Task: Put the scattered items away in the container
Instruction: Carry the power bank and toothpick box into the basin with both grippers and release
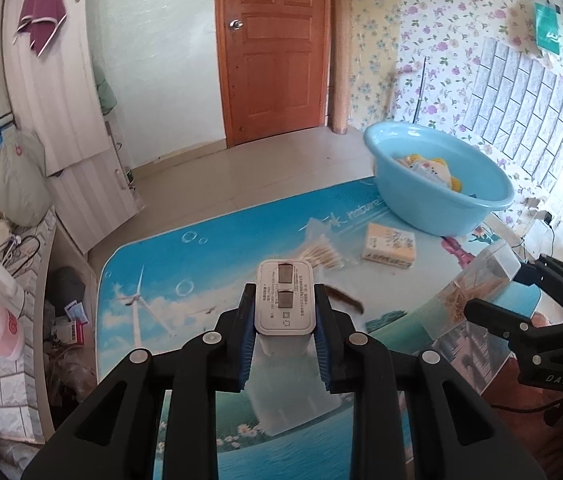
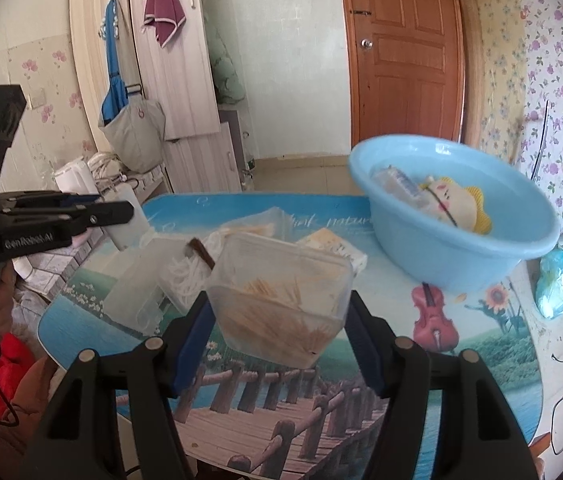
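Note:
In the left wrist view my left gripper is shut on a white power adapter, held above the table. In the right wrist view my right gripper is shut on a clear plastic box of toothpicks, lifted over the mat. The light blue basin stands at the table's far right and holds a yellow plush toy and a clear pack. On the table lie a tissue pack, a bag of cotton swabs and a brown comb.
The table carries a glossy picture mat. A clear lidded box sits near its left edge. A blue plastic bag lies right of the basin. A cluttered low shelf stands left, a wooden door behind.

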